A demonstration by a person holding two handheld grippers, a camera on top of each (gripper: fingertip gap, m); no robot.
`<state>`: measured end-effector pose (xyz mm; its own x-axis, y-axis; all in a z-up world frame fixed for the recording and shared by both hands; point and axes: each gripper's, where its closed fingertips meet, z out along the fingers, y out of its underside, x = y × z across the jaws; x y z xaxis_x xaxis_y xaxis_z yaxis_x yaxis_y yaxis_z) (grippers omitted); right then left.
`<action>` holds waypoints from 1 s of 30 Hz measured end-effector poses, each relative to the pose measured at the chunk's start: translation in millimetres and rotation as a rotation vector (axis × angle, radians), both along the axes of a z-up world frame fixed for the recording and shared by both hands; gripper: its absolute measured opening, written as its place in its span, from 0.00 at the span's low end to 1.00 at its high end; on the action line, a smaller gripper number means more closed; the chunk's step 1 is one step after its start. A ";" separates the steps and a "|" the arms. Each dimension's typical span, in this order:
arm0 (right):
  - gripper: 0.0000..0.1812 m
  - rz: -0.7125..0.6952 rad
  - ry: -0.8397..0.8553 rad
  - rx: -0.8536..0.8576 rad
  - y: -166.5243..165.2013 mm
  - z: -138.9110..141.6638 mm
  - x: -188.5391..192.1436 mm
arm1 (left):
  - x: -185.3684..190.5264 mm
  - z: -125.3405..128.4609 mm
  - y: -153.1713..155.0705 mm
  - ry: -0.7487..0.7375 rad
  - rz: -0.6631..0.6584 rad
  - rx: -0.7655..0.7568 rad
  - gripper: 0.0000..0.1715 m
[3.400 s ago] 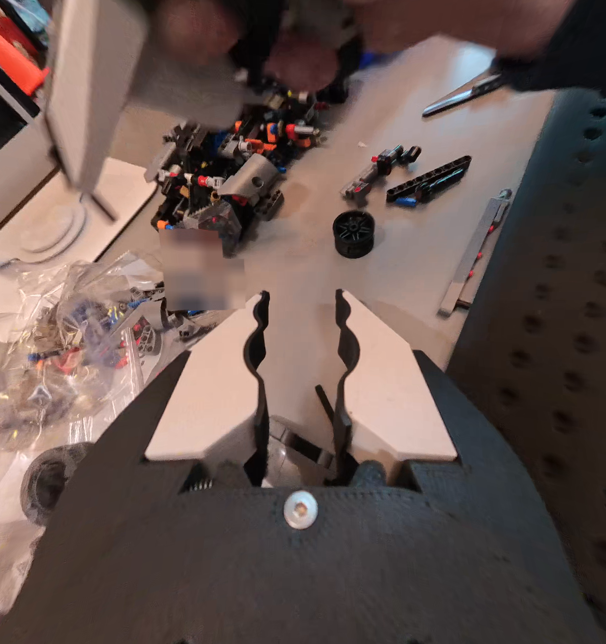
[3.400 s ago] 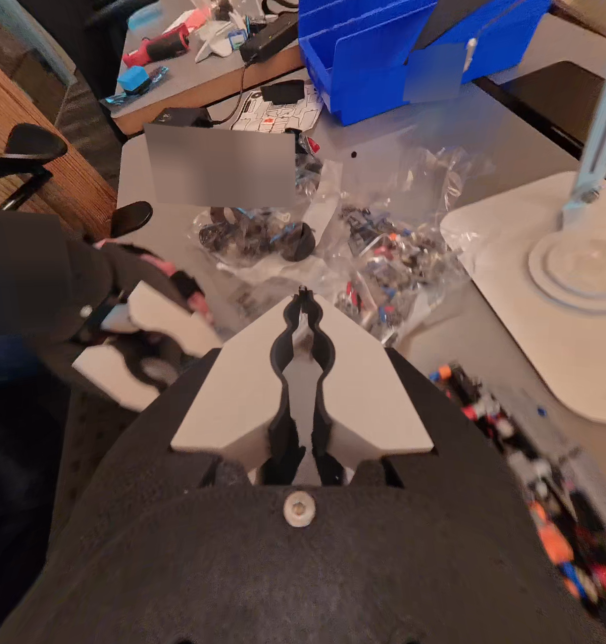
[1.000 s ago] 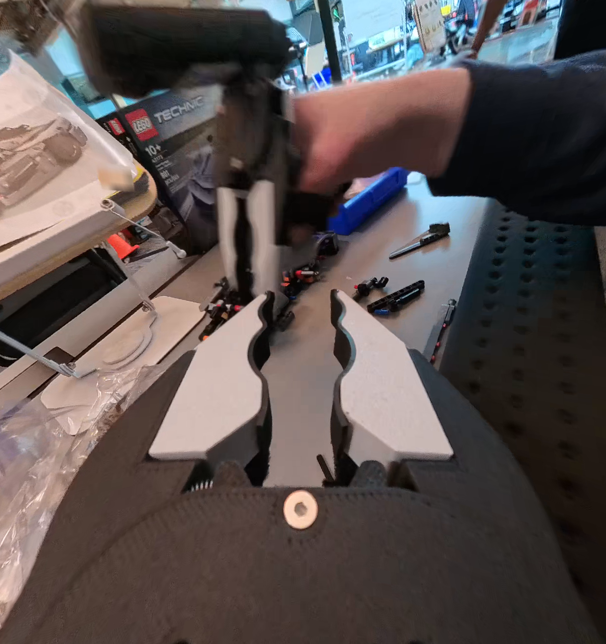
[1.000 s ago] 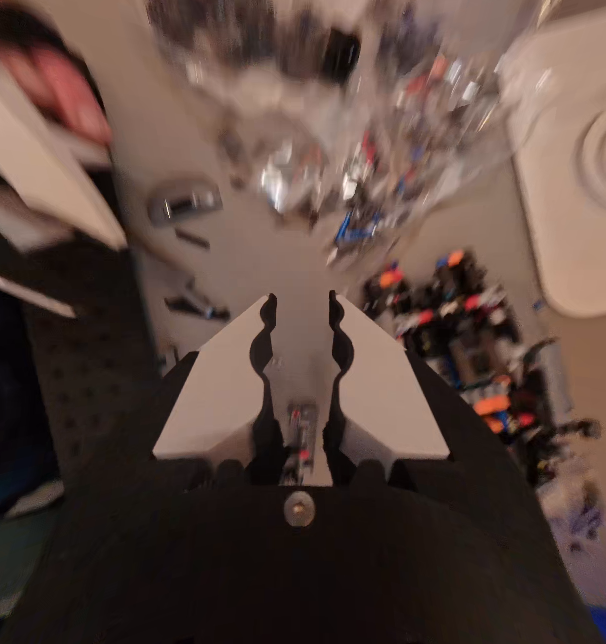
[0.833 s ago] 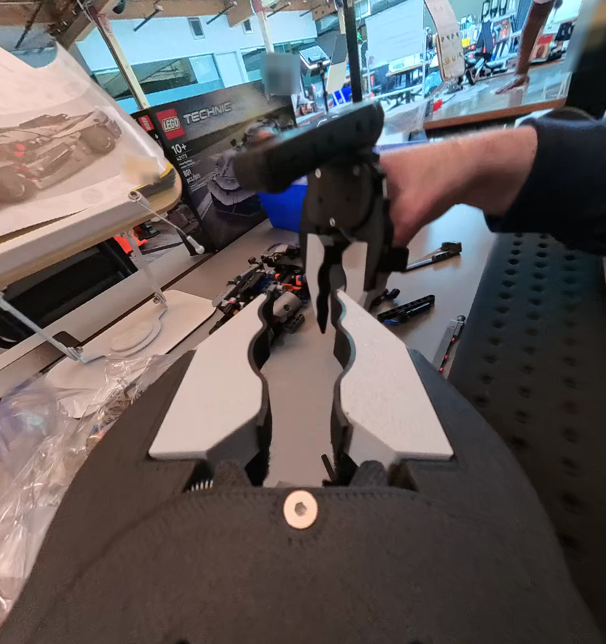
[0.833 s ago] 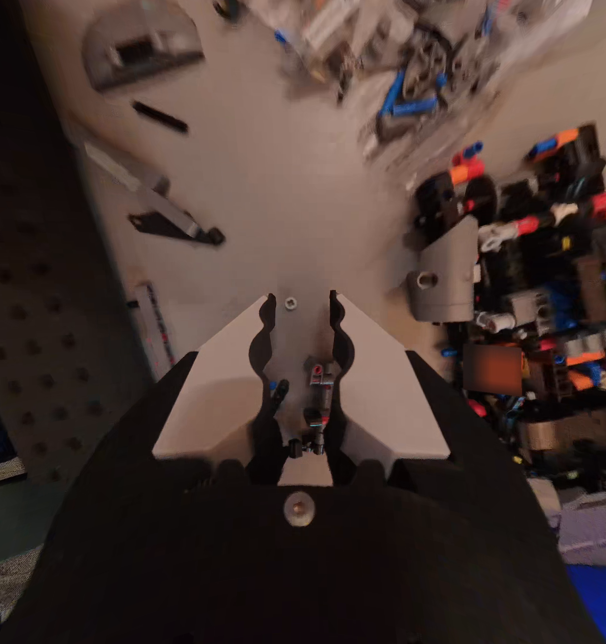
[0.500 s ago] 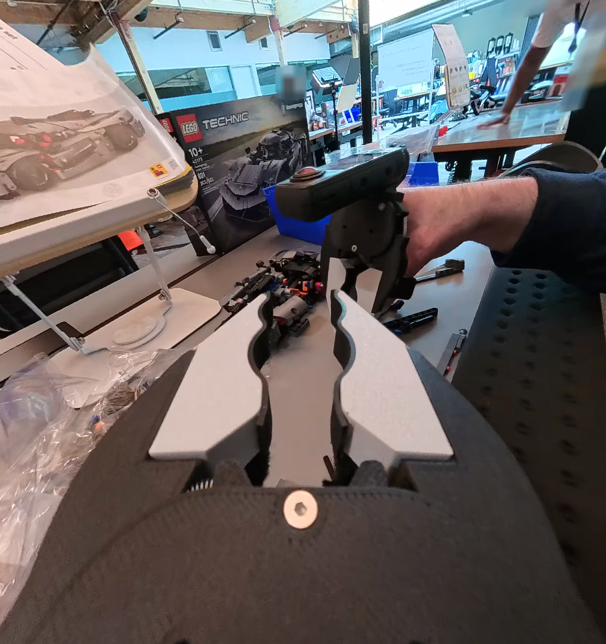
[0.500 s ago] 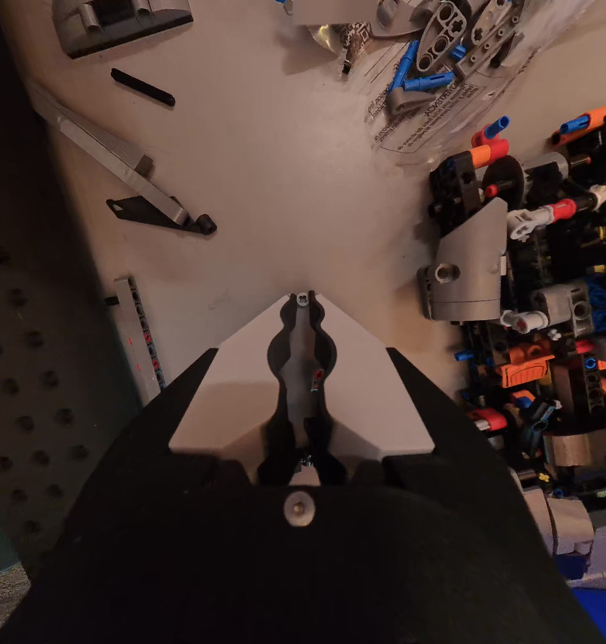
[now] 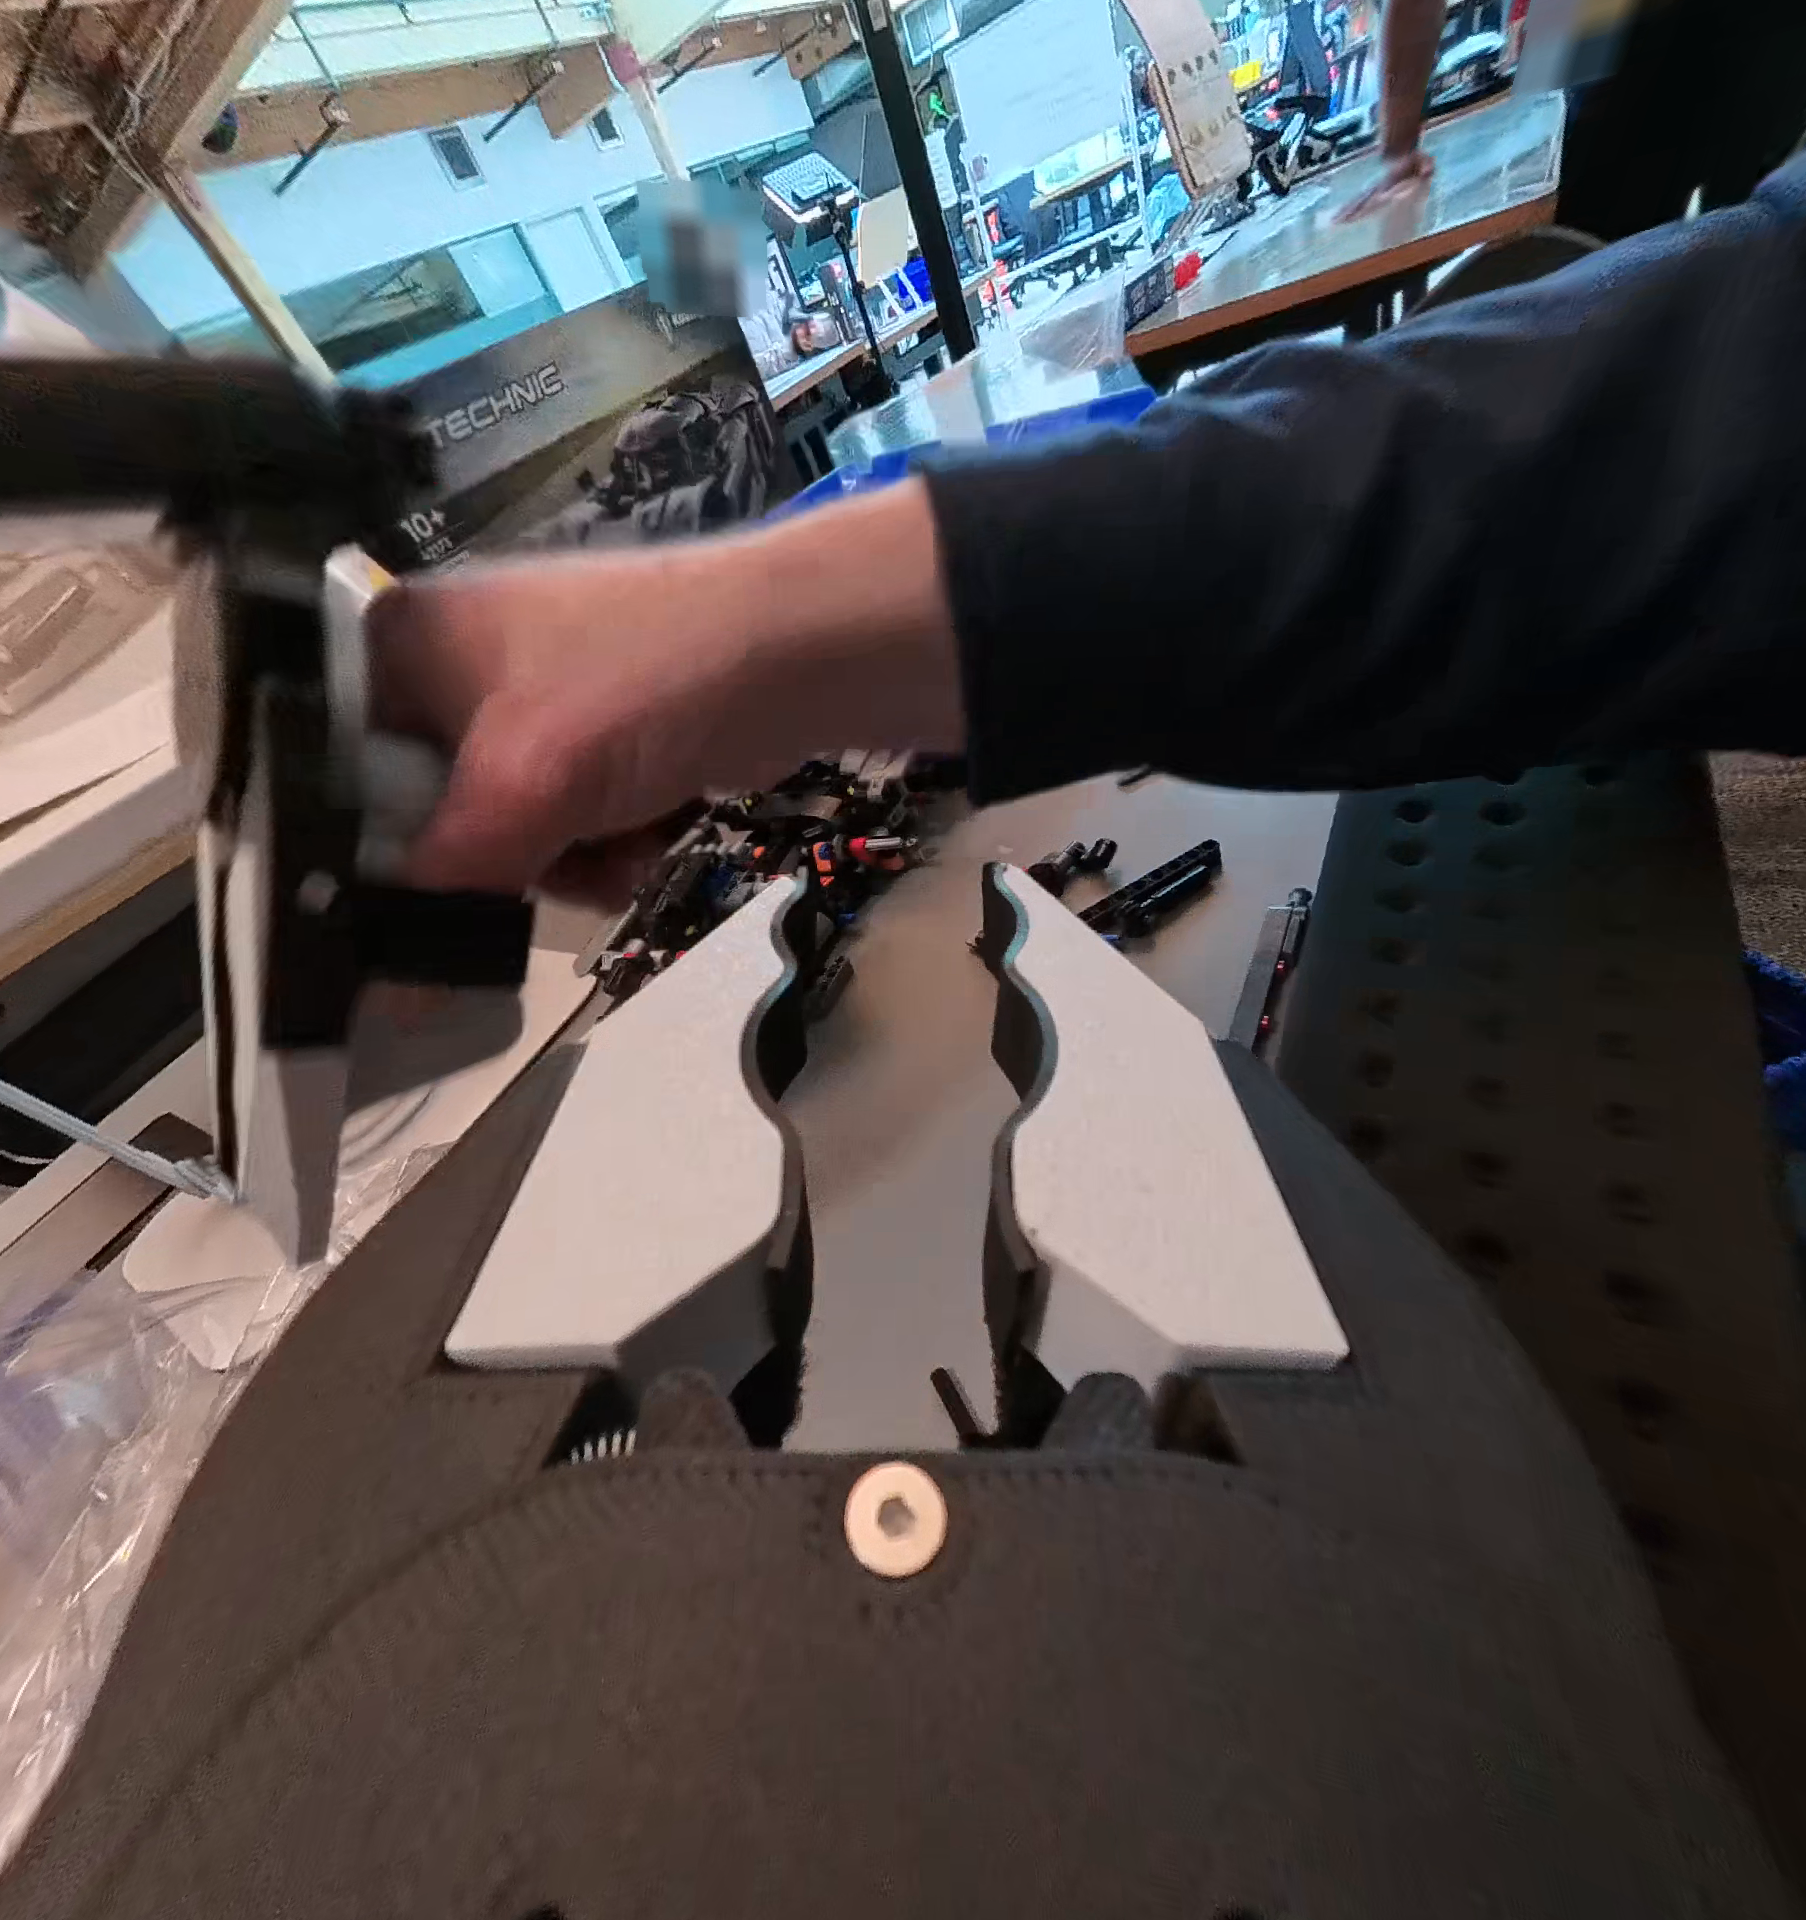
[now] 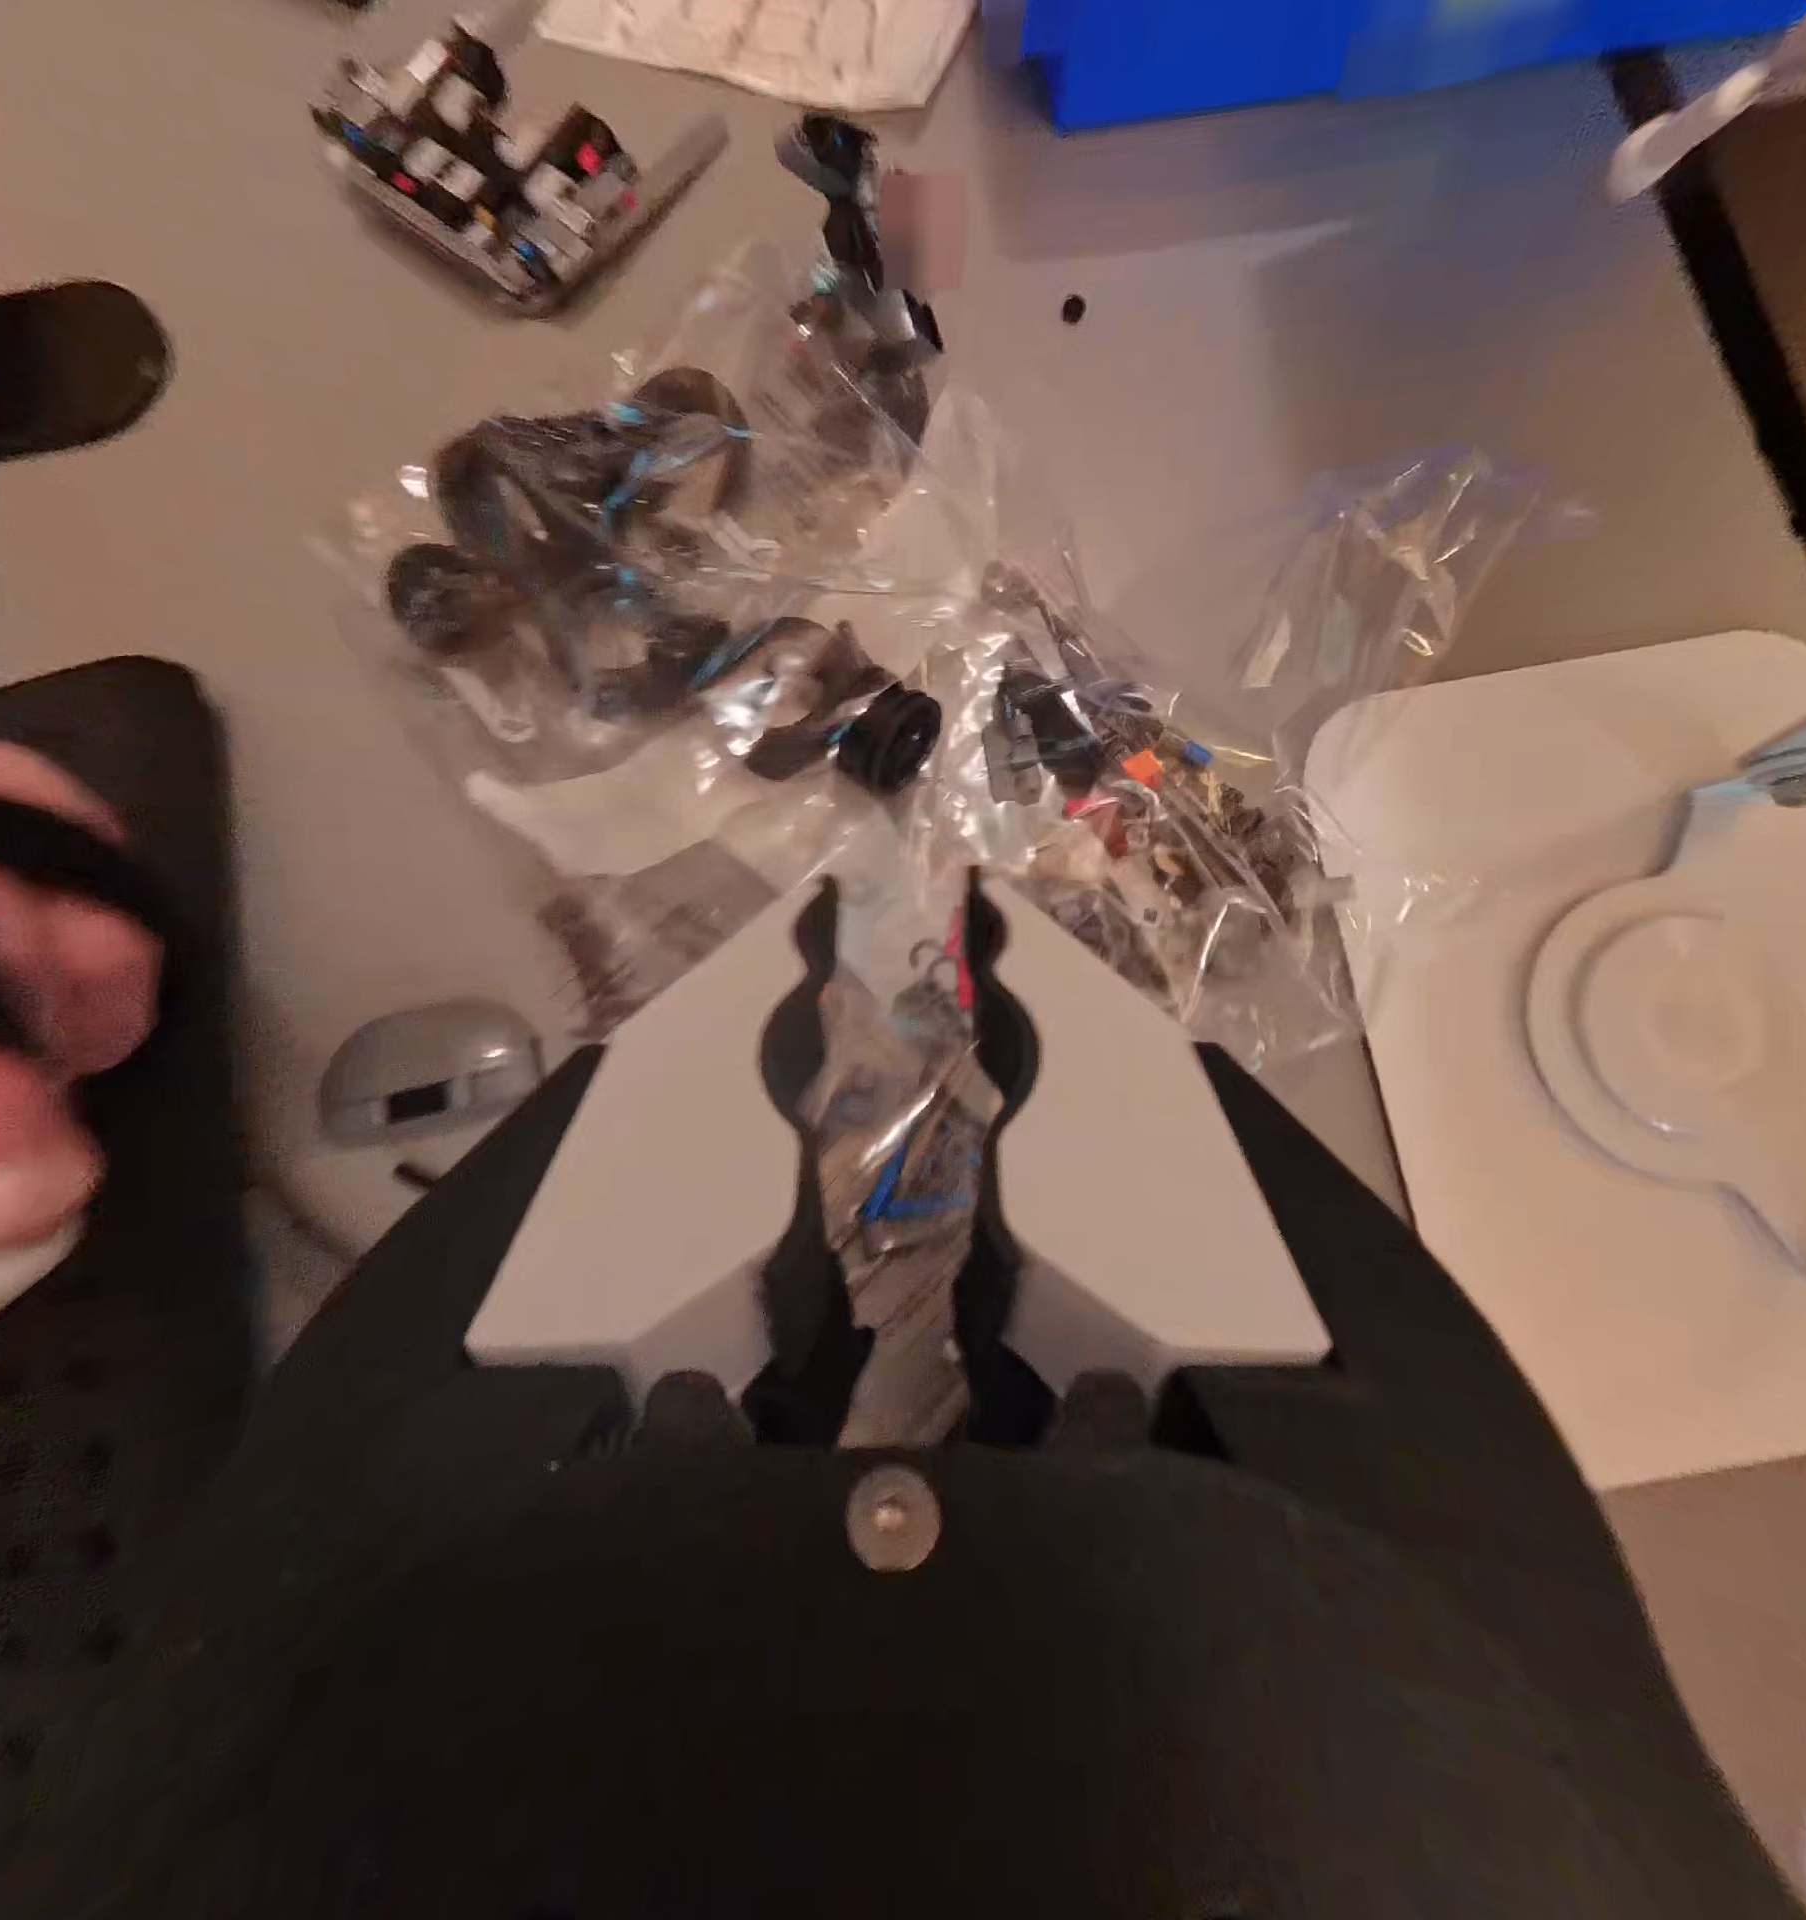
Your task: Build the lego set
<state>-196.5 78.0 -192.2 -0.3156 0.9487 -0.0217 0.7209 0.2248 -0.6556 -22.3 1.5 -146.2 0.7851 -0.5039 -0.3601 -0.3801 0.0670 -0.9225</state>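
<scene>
Since half a second ago the right gripper has swung from the part-built lego model to the parts bags, released like the left gripper; descend slowly, pinching one piece only.

Blue bin — white stand base nearby.

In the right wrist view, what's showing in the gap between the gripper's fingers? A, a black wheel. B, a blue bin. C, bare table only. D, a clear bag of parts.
D: the right gripper hovers open over a clear bag of parts, which fills the gap between its fingers.
</scene>
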 end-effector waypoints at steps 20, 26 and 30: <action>0.15 -0.154 -0.314 0.158 32.2 -57.1 253.3 | -8.0 -0.4 3.9 -0.082 0.012 -0.054 0.16; 0.16 -0.191 -0.327 0.009 0.8 -65.1 281.5 | -9.0 -10.0 9.1 -0.079 0.023 -0.104 0.17; 0.14 -0.224 -0.384 0.058 -2.7 -86.8 293.1 | -7.5 -11.7 9.7 -0.069 0.022 -0.109 0.17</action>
